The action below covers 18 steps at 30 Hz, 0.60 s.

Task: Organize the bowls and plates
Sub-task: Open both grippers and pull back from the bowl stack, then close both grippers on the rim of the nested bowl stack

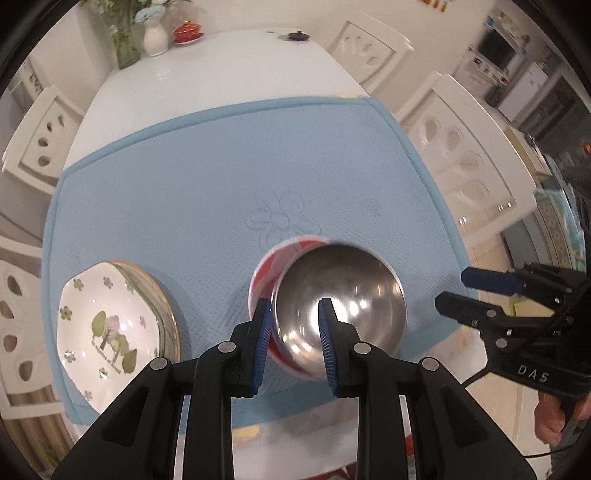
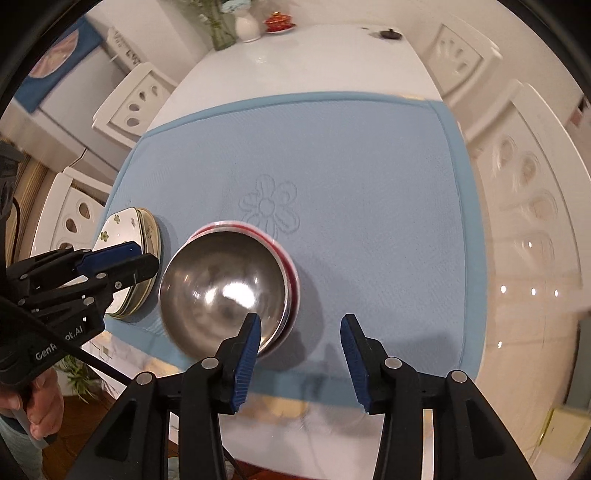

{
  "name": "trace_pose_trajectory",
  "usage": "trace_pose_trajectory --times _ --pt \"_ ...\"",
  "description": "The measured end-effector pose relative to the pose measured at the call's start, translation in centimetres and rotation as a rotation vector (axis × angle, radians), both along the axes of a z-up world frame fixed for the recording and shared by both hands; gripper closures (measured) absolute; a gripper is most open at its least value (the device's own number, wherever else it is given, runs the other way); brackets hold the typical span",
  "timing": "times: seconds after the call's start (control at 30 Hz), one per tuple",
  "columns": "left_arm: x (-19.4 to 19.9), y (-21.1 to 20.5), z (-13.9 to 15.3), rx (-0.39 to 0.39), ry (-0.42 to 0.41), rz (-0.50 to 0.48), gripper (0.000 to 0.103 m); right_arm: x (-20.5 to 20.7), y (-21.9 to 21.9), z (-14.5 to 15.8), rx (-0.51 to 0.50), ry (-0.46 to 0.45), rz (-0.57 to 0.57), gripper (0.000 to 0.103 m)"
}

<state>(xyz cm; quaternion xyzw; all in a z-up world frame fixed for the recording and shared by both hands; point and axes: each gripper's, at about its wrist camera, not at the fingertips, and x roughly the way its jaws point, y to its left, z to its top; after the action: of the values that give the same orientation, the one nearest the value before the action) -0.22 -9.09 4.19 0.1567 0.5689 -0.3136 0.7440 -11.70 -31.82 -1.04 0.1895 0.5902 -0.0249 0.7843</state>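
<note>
A shiny steel bowl [image 1: 340, 291] [image 2: 221, 291] sits nested in a red-and-white bowl [image 1: 264, 273] [image 2: 291, 273] on the blue mat [image 1: 221, 166] [image 2: 369, 184]. To its left lies a small stack of plates [image 1: 107, 325] [image 2: 118, 225], the top one white with green trees and flowers. My left gripper [image 1: 295, 332] [image 2: 144, 258] hovers over the bowls' left rim with a narrow gap between its jaws, and neither pad presses on anything. My right gripper [image 2: 301, 332] [image 1: 452, 288] stands open above the mat, just right of the bowls, with nothing between its fingers.
The mat covers the near half of a white table [image 1: 229, 62]. At the far end stand a glass vase [image 1: 127, 44], a white vase [image 1: 155, 37] and a red lidded cup [image 1: 188, 31]. White chairs [image 1: 469, 166] line both sides. A hand [image 2: 44, 406] grips each tool.
</note>
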Motion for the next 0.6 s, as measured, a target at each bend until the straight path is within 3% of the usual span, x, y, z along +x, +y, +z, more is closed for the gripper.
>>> trace_pose_trajectory --times 0.17,0.27,0.33,0.6 --pt "-2.4 4.3 -1.0 0.018 0.041 -0.017 0.080 -2.4 2.9 0.4 0.019 0.027 -0.067 0.054" --pt "-4.1 7.4 -1.7 0.000 0.078 0.011 0.069 -3.9 4.9 0.2 0.066 0.043 -0.105 0.054" --pt "-5.2 8.9 -2.1 -0.004 0.090 0.021 0.069 -4.8 6.2 0.1 0.069 0.047 -0.119 0.054" --pt "-8.8 11.4 -2.7 -0.036 0.100 -0.023 0.069 -8.2 10.1 -0.5 0.066 0.095 -0.156 0.053"
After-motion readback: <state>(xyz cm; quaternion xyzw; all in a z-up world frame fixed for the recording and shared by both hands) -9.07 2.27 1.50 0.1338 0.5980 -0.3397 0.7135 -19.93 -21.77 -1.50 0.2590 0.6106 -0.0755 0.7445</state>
